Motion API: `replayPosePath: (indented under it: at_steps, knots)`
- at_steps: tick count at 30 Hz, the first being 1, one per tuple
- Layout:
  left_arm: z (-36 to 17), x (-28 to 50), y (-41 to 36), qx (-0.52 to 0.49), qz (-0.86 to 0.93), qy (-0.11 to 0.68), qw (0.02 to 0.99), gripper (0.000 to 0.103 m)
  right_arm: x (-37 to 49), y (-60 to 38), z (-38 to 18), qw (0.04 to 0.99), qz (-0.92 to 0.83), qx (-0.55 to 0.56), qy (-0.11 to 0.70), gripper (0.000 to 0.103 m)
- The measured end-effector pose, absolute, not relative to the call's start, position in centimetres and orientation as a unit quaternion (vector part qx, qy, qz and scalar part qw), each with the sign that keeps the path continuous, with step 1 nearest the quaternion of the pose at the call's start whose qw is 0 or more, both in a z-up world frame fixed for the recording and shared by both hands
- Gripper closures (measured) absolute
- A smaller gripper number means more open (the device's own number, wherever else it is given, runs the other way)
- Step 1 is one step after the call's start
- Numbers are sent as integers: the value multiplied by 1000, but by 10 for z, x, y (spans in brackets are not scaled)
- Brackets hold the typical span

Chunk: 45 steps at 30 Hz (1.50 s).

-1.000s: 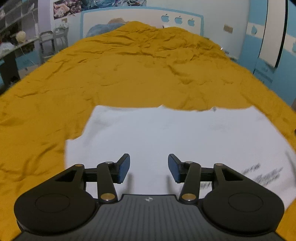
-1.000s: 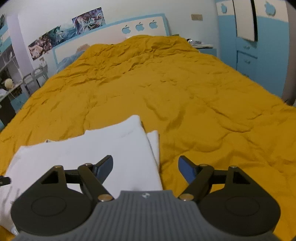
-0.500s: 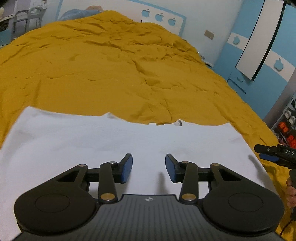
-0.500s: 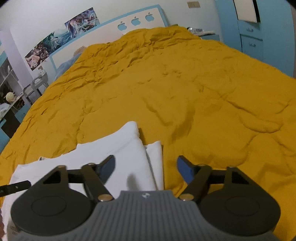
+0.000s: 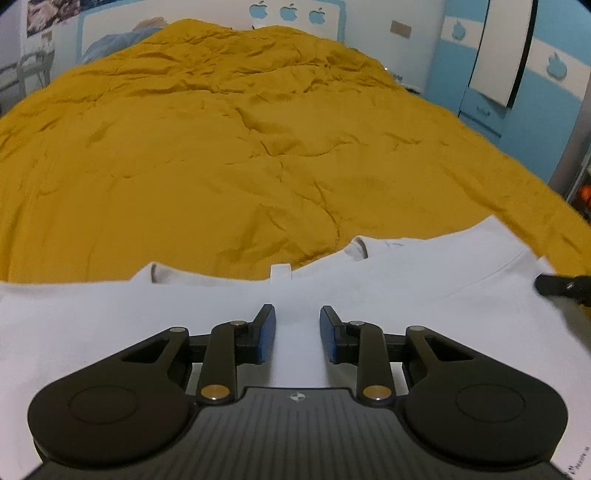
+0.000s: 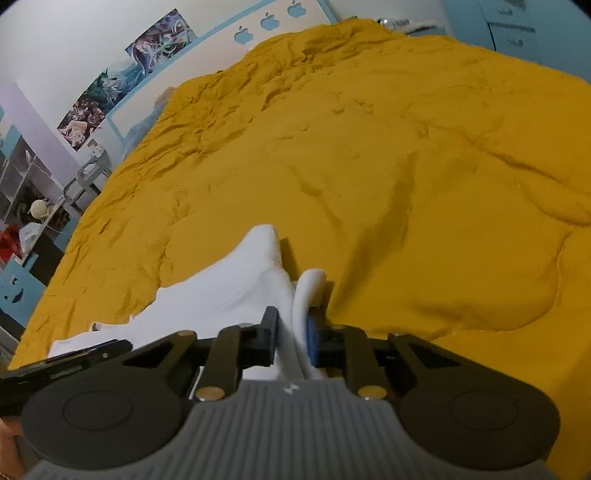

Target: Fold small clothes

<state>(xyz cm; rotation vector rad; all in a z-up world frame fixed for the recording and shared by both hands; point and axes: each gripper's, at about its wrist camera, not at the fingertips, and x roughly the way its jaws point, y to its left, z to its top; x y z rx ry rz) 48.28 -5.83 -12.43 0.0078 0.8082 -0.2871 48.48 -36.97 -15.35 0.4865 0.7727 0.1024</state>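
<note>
A white garment [image 5: 406, 295] lies flat on the yellow bedspread [image 5: 258, 147], its collar and neck tag [image 5: 280, 271] at the far edge. My left gripper [image 5: 297, 314] hovers low over the cloth just short of the collar. Its jaws are closing, a gap still shows between the blue pads, and only flat cloth lies beneath them. In the right wrist view my right gripper [image 6: 291, 325] is closing on the garment's [image 6: 229, 291] right edge, with a ridge of white cloth pinched between its pads. Its tip [image 5: 554, 286] shows at the right of the left wrist view.
The wrinkled yellow bedspread [image 6: 406, 147] stretches far ahead to a headboard with apple shapes [image 5: 288, 13]. Blue wardrobe doors [image 5: 517, 74] stand to the right of the bed. Shelves and a chair [image 6: 85, 177] line the left wall under posters.
The left gripper has moved along the garment to its collar and its jaws have narrowed. The right gripper has sunk onto the garment's right edge and closed from wide open, bunching cloth between its pads.
</note>
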Motion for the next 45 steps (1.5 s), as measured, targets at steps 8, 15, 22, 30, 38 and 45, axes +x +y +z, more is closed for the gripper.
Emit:
replayPosePath:
  at_steps: [8, 15, 22, 30, 38, 45]
  knots:
    - [-88, 453, -44, 12, -120, 370, 921, 68, 471, -346, -109, 912, 76, 218, 339, 97]
    - [-31, 416, 4, 6, -83, 358, 930, 68, 457, -301, -58, 909, 118, 235, 323, 98]
    - [21, 377, 72, -28, -67, 345, 936, 64, 449, -223, -11, 906, 155, 226, 323, 98]
    - [20, 358, 159, -118, -46, 344, 930, 56, 453, -115, 15, 899, 178, 197, 347, 98]
    - [-27, 369, 204, -198, -28, 374, 906, 56, 456, -20, 1, 900, 171, 163, 365, 98]
    - [-57, 374, 223, -216, -15, 391, 895, 56, 475, 46, -23, 901, 173, 140, 371, 98]
